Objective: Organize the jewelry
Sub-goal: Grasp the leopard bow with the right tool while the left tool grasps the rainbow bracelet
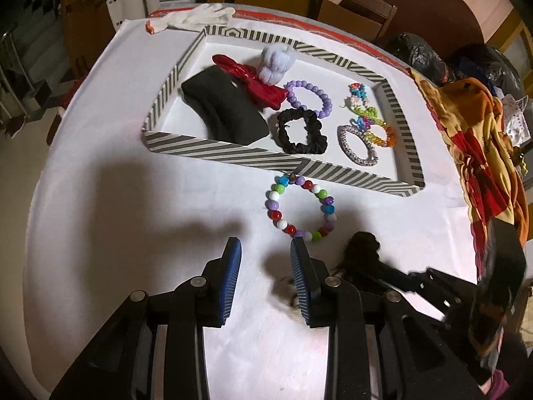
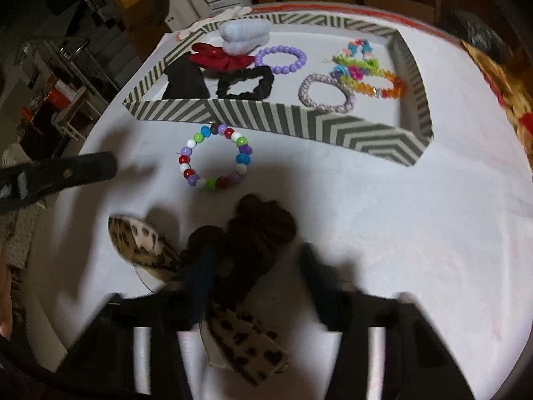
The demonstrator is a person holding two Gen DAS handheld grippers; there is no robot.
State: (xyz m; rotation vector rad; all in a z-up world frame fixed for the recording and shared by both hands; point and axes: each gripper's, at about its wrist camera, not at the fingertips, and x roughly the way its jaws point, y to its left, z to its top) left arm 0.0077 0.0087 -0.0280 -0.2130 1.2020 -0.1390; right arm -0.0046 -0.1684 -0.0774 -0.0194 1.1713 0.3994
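A bracelet of many-coloured beads point(image 1: 301, 206) point(image 2: 215, 160) lies on the white table just in front of the striped tray point(image 1: 233, 158) point(image 2: 299, 123). My left gripper point(image 1: 265, 250) hovers open just short of it, with nothing between its blue pads. In the right wrist view my right gripper point(image 2: 256, 266) is blurred, its jaws apart around a dark brown scrunchie point(image 2: 256, 230). The left finger lies over the scrunchie and the right finger stands beside it. A leopard-print bow point(image 2: 143, 236) lies under and beside the scrunchie. The tray holds a purple bead bracelet point(image 1: 308, 98), a black scrunchie point(image 1: 301, 130) and a red bow point(image 1: 253, 83).
The tray also holds a black cloth point(image 1: 226, 110), a pale lilac scrunchie point(image 1: 278, 63), a silvery braided bracelet point(image 1: 356, 145) and bright plastic bracelets point(image 1: 373, 123). A white glove point(image 1: 196, 16) lies at the table's far edge. An orange and red patterned cloth point(image 1: 476, 146) lies along the right side.
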